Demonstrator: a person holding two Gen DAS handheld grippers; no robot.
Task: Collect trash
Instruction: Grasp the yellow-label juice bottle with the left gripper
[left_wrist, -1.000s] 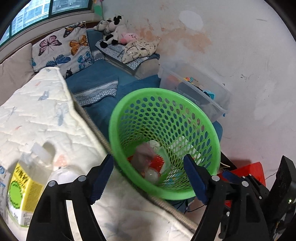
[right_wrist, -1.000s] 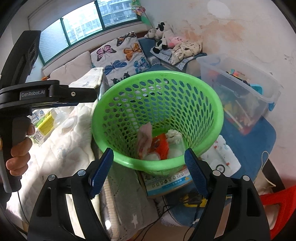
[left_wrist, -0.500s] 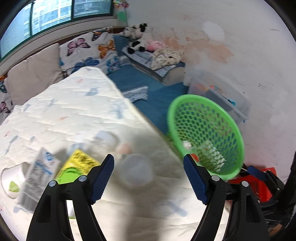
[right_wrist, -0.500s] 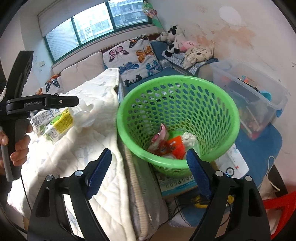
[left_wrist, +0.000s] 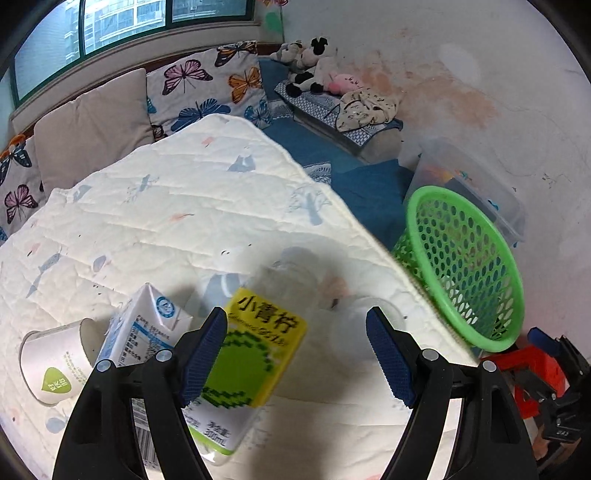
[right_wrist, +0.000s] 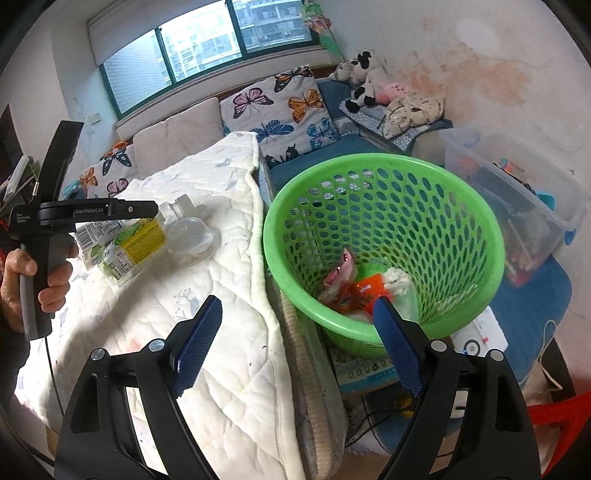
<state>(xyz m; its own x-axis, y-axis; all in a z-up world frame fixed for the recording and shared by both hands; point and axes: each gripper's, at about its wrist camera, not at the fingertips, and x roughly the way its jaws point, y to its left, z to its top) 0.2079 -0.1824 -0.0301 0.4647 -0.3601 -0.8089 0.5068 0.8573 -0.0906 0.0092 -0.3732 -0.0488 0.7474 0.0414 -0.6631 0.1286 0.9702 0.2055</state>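
On the quilted white cover (left_wrist: 155, 206), seen from your left wrist, four pieces are still waiting: a bottle with a yellow-green label (left_wrist: 243, 354) lying on its side, a blue-and-white carton (left_wrist: 142, 332) touching it on the left, a white paper cup (left_wrist: 55, 363) tipped over just beyond that, and a clear plastic lid (left_wrist: 364, 325) near the cover's edge. Your left gripper (left_wrist: 295, 350) hangs above them with its tongs wide apart, holding nothing; the bottle sits partly behind the left pad. The green basket (left_wrist: 476, 332) stands off the cover's right edge.

From your right wrist, the same basket (right_wrist: 273, 236) is in front of you, and its bottom already holds a few wrappers (right_wrist: 354, 288), pink, orange and white. Your right gripper (right_wrist: 295, 347) is also spread open and empty, hovering over the gap between cover and basket. Further left you see your left hand (right_wrist: 22, 280) on the other tool, over the bottle (right_wrist: 133, 243) and the lid (right_wrist: 192, 240).

So you look partway through: some trash is binned, four pieces remain, and the bottle appears nearest your left tongs.
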